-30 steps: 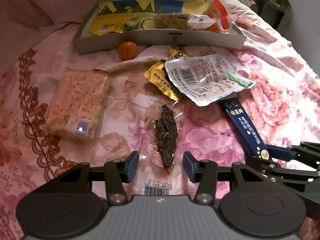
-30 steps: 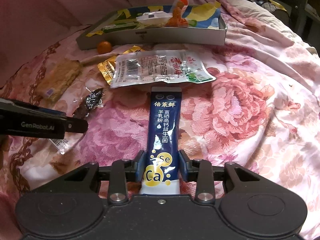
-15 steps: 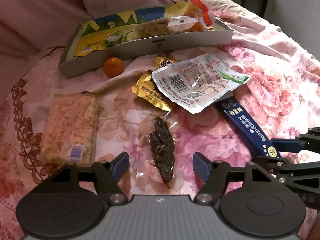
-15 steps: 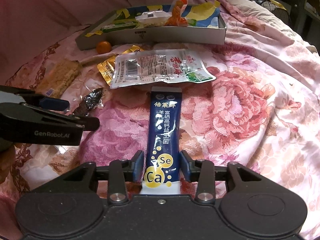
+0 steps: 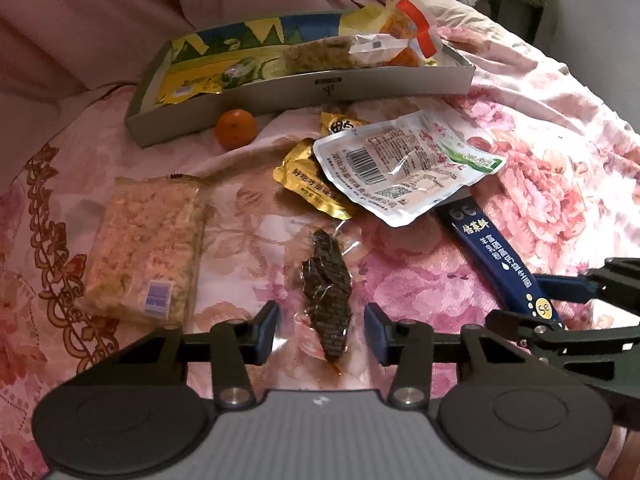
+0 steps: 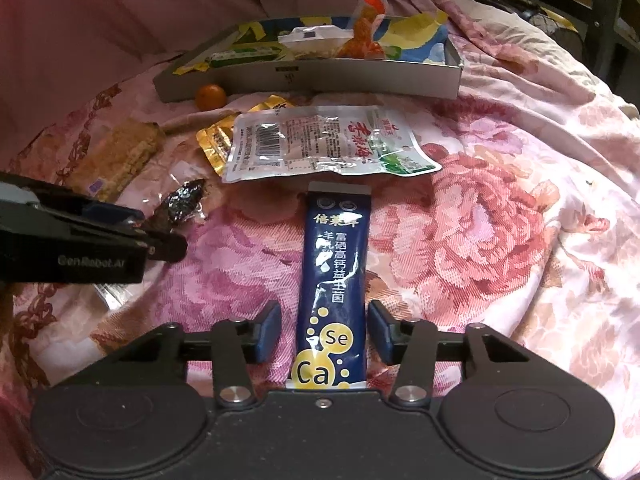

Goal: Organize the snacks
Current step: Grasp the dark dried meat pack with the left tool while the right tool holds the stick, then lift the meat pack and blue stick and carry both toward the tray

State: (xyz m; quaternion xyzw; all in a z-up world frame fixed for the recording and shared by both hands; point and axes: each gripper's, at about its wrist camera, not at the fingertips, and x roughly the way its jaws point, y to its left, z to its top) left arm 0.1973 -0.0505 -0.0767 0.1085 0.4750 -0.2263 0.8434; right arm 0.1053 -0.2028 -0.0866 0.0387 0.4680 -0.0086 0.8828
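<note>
My left gripper (image 5: 320, 334) is open, its fingers on either side of a clear packet of dark dried snack (image 5: 326, 292) lying on the floral bedspread. My right gripper (image 6: 325, 334) is open around the near end of a long dark blue sachet (image 6: 335, 280), with gaps on both sides. The sachet also shows in the left wrist view (image 5: 500, 260). A grey cardboard box (image 5: 304, 92) holding several snacks lies at the back. The left gripper shows in the right wrist view (image 6: 160, 236) over the dark snack (image 6: 182, 202).
On the bedspread lie a rice cracker pack (image 5: 146, 244), a small orange (image 5: 235, 129), gold packets (image 5: 308, 184) and a white barcode pouch (image 5: 404, 168). The pouch's near edge overlaps the far end of the blue sachet. Dark furniture (image 6: 600, 8) stands at the far right.
Both grippers have opened wider. The right one has loosened from around the blue sachet. The left one has edged forward over the dark snack packet.
</note>
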